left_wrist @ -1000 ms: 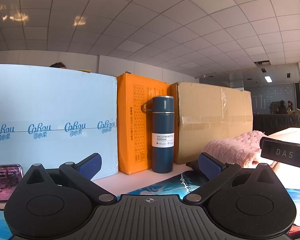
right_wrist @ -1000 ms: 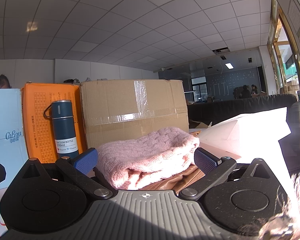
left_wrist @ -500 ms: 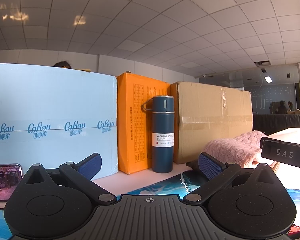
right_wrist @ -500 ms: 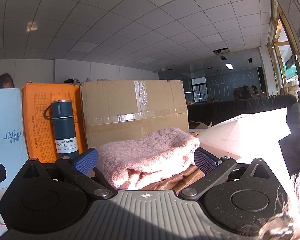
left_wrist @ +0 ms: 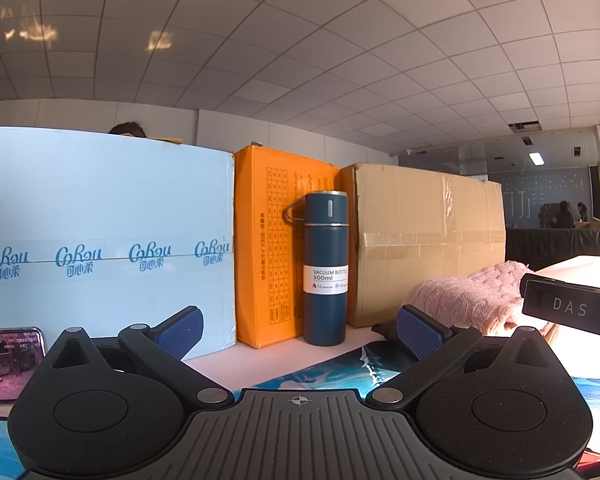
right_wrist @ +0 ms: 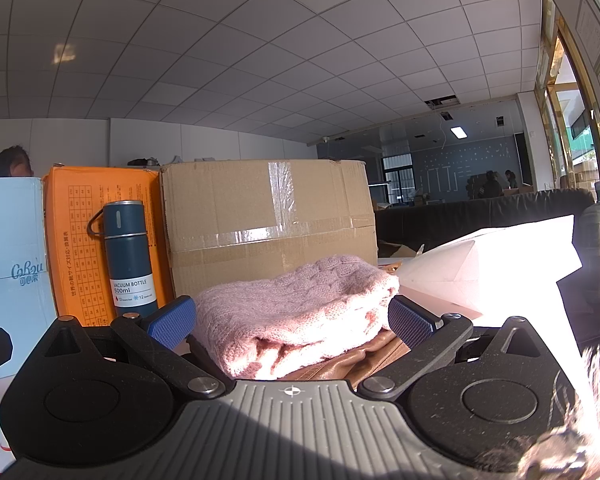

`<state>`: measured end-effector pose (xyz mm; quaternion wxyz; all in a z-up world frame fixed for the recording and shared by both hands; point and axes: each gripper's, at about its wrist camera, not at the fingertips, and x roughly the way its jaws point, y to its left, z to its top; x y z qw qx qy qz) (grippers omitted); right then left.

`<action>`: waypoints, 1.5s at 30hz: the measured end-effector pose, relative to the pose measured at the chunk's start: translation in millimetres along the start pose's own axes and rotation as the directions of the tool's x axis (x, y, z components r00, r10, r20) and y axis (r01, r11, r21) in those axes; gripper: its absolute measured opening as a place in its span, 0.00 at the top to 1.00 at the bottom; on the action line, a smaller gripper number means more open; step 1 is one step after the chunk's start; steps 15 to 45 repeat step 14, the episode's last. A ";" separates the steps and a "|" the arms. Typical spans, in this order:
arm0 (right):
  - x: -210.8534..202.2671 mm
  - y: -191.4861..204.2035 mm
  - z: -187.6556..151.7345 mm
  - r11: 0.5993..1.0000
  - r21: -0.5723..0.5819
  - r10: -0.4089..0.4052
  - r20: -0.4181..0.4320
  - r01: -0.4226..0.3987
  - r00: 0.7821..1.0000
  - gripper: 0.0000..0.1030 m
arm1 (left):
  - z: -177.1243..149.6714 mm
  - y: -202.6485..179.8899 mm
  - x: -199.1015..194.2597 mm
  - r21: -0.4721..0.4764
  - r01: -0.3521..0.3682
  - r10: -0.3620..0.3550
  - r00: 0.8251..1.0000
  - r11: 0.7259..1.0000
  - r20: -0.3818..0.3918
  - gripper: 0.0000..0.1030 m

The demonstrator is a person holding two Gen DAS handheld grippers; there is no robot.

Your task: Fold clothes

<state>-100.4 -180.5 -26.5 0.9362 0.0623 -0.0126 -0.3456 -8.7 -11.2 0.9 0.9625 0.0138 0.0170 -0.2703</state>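
In the left wrist view, the left gripper [left_wrist: 300, 326] is pointing level over the table [left_wrist: 220, 370], and its two blue-padded fingers [left_wrist: 180, 330] are standing wide apart with nothing between them. A blue printed mat [left_wrist: 340, 368] is lying on the table just in front of it. Behind the mat, three boxes are standing in a row against each other: a light blue box [left_wrist: 100, 240], an orange box [left_wrist: 268, 240] and a brown cardboard box [left_wrist: 428, 248]. A dark blue bottle [left_wrist: 326, 268] is standing upright in front of the orange box. A phone [left_wrist: 10, 362] with a lit screen is leaning at the far left. The folded pink sweater [left_wrist: 472, 300] is lying to the right, in front of the cardboard box, and a black part with the letters DAS [left_wrist: 570, 308] is partly covering it.

In the right wrist view, the right gripper [right_wrist: 292, 318] is also standing open, and its fingers [right_wrist: 414, 320] are framing the pink sweater [right_wrist: 300, 316] on both sides. I cannot tell if the pads are touching the wool. The sweater is resting folded on top of a brown garment [right_wrist: 340, 364]. The cardboard box [right_wrist: 268, 220] is standing just behind it, with the bottle [right_wrist: 128, 260] and the orange box [right_wrist: 76, 240] to the left. A white bag [right_wrist: 500, 268] is lying to the right in strong sunlight.
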 end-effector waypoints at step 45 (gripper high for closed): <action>-0.1 -0.2 0.2 1.000 0.000 0.000 0.000 0.000 1.000 0.00 | 0.2 -0.8 -0.4 -0.001 0.002 -0.002 1.000 1.000 0.000 0.00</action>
